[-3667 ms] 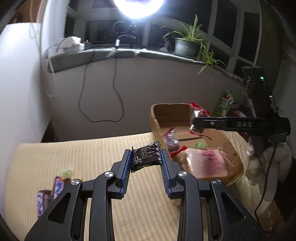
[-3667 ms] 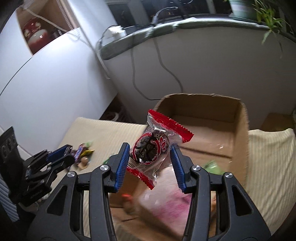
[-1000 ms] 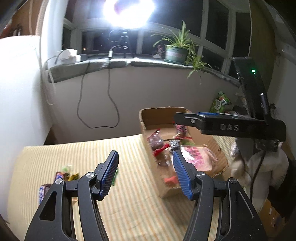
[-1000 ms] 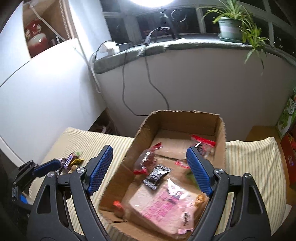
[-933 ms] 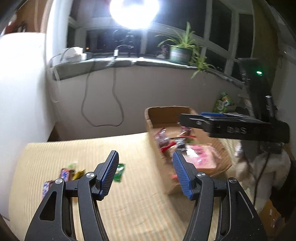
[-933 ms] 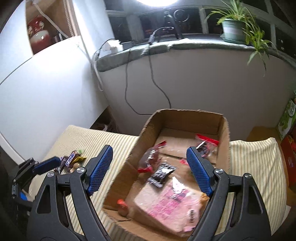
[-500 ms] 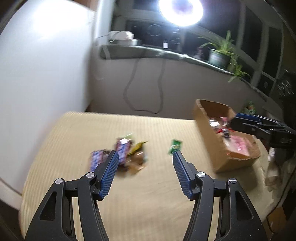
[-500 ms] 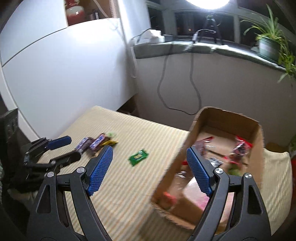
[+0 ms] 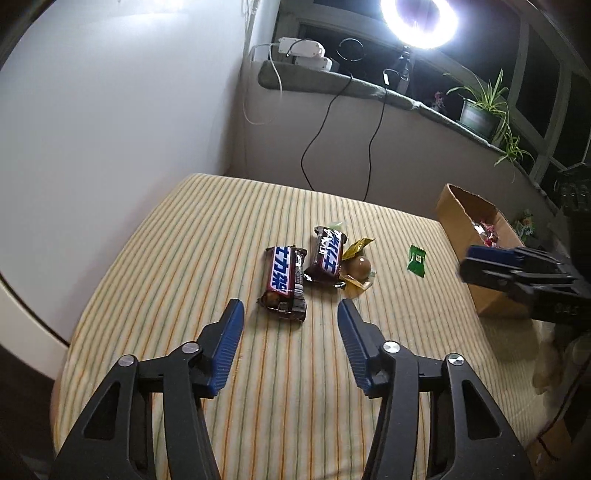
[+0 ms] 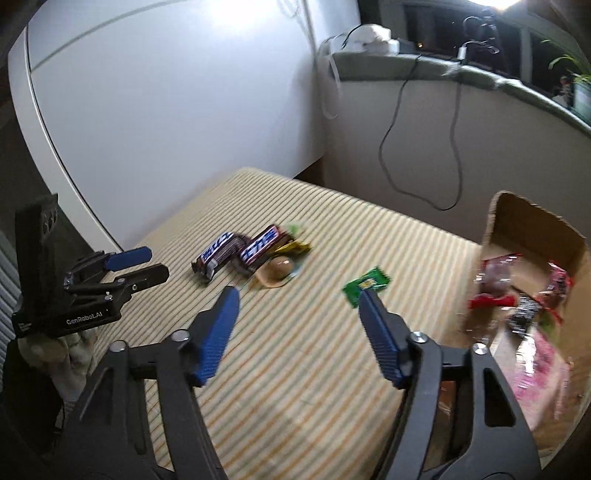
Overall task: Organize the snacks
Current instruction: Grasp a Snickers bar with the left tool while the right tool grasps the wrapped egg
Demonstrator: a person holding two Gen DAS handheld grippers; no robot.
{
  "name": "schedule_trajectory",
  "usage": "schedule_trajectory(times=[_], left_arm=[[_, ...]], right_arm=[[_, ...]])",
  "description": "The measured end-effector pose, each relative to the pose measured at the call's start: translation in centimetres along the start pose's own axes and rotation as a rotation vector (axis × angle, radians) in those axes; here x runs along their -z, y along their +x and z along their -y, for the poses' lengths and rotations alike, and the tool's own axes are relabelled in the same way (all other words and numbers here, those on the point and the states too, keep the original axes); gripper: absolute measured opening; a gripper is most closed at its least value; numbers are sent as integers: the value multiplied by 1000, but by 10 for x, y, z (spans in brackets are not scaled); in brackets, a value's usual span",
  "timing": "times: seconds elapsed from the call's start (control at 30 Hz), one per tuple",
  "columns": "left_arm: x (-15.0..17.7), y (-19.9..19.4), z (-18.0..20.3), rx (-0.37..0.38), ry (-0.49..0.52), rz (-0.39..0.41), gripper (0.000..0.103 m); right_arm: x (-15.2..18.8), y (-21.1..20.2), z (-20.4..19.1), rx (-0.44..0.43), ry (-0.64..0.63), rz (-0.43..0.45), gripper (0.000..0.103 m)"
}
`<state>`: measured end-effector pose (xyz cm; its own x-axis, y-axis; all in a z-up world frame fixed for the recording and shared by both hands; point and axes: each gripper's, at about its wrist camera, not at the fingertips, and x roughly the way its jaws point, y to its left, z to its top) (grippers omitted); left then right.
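Note:
Two dark snack bars with blue lettering (image 9: 284, 282) (image 9: 327, 258) lie side by side on the striped cushion (image 9: 207, 236). A round gold-wrapped candy (image 9: 358, 267) touches the second bar, and a small green packet (image 9: 416, 260) lies further right. My left gripper (image 9: 290, 305) hovers just short of the nearer bar, jaws closing with nothing between them. My right gripper (image 10: 299, 295) hangs above the cushion between the candy (image 10: 279, 271) and the green packet (image 10: 365, 284), jaws closing and empty. The cardboard box (image 10: 517, 221) at the right holds several wrapped snacks.
A white panel (image 9: 110, 129) borders the cushion's left edge. Behind runs a grey sill (image 9: 332, 81) with a dangling black cable (image 9: 317, 140), a ring light (image 9: 421, 22) and a potted plant (image 9: 480, 114). In the right wrist view the left gripper (image 10: 155, 263) sits at the left.
Both grippers, empty since a second ago, have swung left from the box to the loose snacks and sunk a little. Both pairs of jaws stand narrower than before.

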<state>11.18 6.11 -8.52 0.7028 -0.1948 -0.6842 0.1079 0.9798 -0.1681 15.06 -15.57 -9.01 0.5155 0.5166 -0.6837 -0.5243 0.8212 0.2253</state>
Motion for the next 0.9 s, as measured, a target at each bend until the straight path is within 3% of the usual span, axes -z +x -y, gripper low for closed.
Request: schedule_trajectory(times=[0.1, 0.27, 0.5, 0.6, 0.9], left_arm=[[-3, 11, 1, 9, 5, -18, 46], [-9, 26, -3, 1, 13, -37, 45], [-19, 44, -1, -15, 44, -59, 45], [-20, 50, 0, -15, 55, -67, 45], [-21, 69, -4, -30, 56, -100, 45]], right_arm=[[-2, 22, -4, -8, 0, -33, 48], [-6, 54, -6, -3, -3, -69, 42], [-13, 91, -8, -4, -9, -105, 40], [-17, 103, -9, -7, -12, -117, 34], [-22, 125, -22, 19, -59, -141, 33]])
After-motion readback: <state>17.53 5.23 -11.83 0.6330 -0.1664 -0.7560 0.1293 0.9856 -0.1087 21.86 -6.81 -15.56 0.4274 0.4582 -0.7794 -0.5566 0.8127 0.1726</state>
